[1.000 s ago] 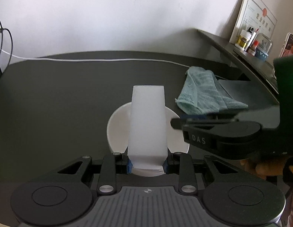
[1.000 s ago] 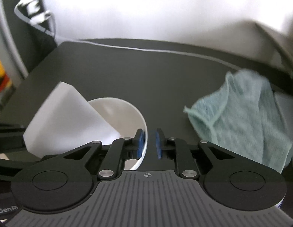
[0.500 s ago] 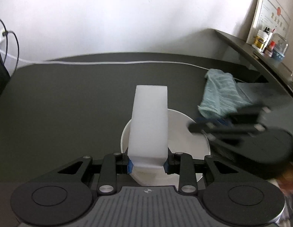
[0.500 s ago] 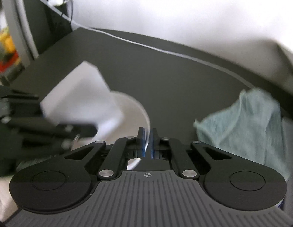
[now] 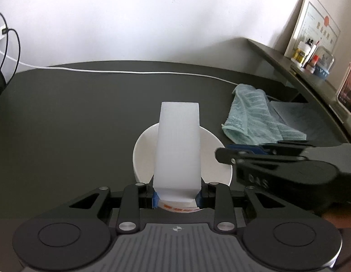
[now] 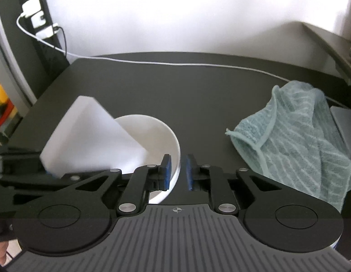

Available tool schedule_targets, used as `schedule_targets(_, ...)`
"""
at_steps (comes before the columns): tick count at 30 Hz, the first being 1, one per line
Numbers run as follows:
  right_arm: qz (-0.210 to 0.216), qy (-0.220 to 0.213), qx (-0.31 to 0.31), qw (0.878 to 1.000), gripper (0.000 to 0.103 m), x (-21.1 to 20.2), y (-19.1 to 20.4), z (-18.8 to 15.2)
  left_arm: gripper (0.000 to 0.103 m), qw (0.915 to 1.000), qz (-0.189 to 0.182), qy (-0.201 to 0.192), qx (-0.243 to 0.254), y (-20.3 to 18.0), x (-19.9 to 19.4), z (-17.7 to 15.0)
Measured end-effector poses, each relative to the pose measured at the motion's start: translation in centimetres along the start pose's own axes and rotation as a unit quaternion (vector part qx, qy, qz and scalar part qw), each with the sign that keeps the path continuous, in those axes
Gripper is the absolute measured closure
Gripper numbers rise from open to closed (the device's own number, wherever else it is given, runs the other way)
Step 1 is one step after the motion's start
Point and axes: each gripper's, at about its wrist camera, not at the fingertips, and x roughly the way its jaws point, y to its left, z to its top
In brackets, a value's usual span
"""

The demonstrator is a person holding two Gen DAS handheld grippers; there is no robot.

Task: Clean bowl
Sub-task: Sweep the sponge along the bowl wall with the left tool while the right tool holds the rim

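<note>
A round white ceramic bowl is set on a dark matte tabletop, and every place below is given from it. A tall white rectangular sponge block is clamped at its lower end between the blue pads of the left gripper, above the bowl's near rim; the block is tilted over the bowl's opening, and its far end is seen past the far rim in the left wrist view. Whether the block touches the bowl's inner wall cannot be told.

The bowl's right rim is straddled by the right gripper: one blue pad is placed inside the rim and the other outside it. A narrow gap is seen between each pad and the wall, so the rim is bracketed but not visibly pinched.

To the right of the bowl, apart from it, a crumpled pale teal striped towel is laid, with a strip of bare tabletop left between the two. Beyond the bowl, a thin white cable is run across the tabletop near its back edge, below a white wall. To the left and behind the bowl, wide open tabletop is left. Further right, past the towel, a dark raised shelf carrying small bottles is seen.
</note>
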Motion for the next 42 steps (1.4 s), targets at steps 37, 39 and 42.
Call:
schedule_targets(37, -0.023, -0.006, 0.006, 1.0, 0.095, 0.4, 0.7, -0.2, 0.07, 0.9988, -0.023, -0.014, -0.04, 1.0, -0.5, 1.1)
schedule_targets(39, -0.023, -0.006, 0.006, 1.0, 0.093, 0.3, 0.7, -0.2, 0.07, 0.9988, -0.024, -0.021, -0.038, 1.0, -0.7, 1.2)
schedule_targets(42, -0.023, -0.005, 0.005, 1.0, 0.093, 0.3, 0.8, -0.2, 0.07, 0.9988, -0.018, -0.022, -0.041, 0.9, -0.4, 1.4)
